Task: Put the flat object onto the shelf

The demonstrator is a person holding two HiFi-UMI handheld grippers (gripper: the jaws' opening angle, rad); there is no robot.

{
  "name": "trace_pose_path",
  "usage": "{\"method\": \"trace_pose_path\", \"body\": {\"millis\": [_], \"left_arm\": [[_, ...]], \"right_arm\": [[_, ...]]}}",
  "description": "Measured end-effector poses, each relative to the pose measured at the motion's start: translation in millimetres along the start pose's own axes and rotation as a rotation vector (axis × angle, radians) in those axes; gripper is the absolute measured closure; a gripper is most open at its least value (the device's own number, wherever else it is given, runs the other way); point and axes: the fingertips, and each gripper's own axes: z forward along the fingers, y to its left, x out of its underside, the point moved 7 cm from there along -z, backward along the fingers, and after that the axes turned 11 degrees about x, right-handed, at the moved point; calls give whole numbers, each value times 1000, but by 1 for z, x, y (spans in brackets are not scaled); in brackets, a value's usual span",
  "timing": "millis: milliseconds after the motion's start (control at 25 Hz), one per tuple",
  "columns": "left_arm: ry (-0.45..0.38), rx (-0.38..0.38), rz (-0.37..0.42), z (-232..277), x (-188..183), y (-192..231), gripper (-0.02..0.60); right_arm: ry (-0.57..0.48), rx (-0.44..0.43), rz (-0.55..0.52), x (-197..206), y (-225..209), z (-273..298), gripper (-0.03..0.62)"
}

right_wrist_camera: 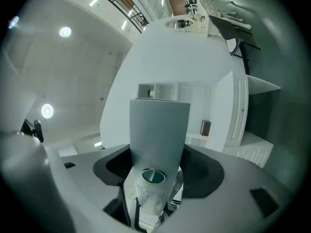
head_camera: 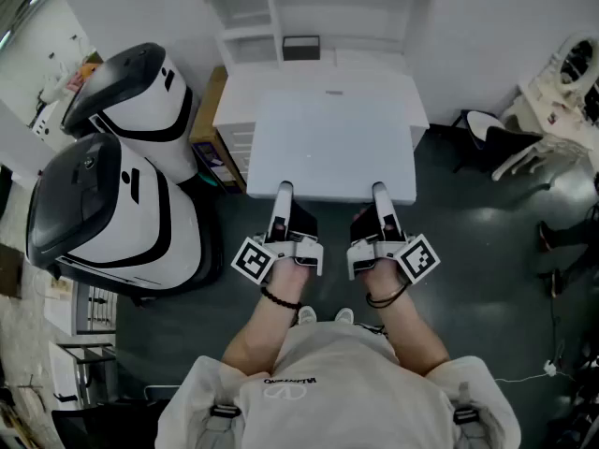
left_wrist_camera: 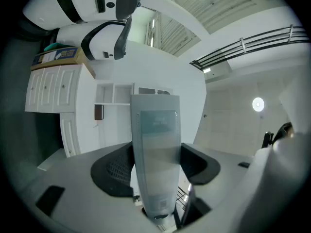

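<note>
A large white flat board (head_camera: pixel 332 143) is held level in front of me, over a white desk (head_camera: pixel 245 80). My left gripper (head_camera: pixel 283 195) and right gripper (head_camera: pixel 379 195) clamp its near edge, a hand's width apart. In the left gripper view the board (left_wrist_camera: pixel 155 130) runs edge-on between the dark pads (left_wrist_camera: pixel 114 171), which press its sides. The right gripper view shows the same: the board (right_wrist_camera: pixel 159 130) fills the gap between the pads (right_wrist_camera: pixel 204 171). The white shelf unit (head_camera: pixel 318 7) stands against the wall beyond the desk.
A small dark box (head_camera: pixel 300 48) sits on the shelf unit's lowest level. Two big white-and-black machines (head_camera: pixel 131 101) (head_camera: pixel 103 213) stand close at the left, with a cardboard box (head_camera: pixel 211 124) beside the desk. A dark chair (head_camera: pixel 496 134) and white furniture (head_camera: pixel 562 82) stand at the right.
</note>
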Motion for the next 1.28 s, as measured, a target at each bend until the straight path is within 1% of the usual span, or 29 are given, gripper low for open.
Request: {"method": "trace_pose_path", "body": {"millis": [480, 1000, 1120, 1280], "left_arm": [[6, -14, -23, -5, -4, 2, 299], [17, -9, -53, -8, -43, 14, 299], [19, -25, -64, -11, -48, 18, 299], [18, -32, -58, -9, -52, 25, 299]], "right_arm": [[-12, 18, -19, 6, 1, -2, 289], [-30, 21, -41, 40, 5, 15, 290], [-29, 34, -26, 48, 1, 17, 290], [-26, 42, -27, 48, -4, 24, 292]]}}
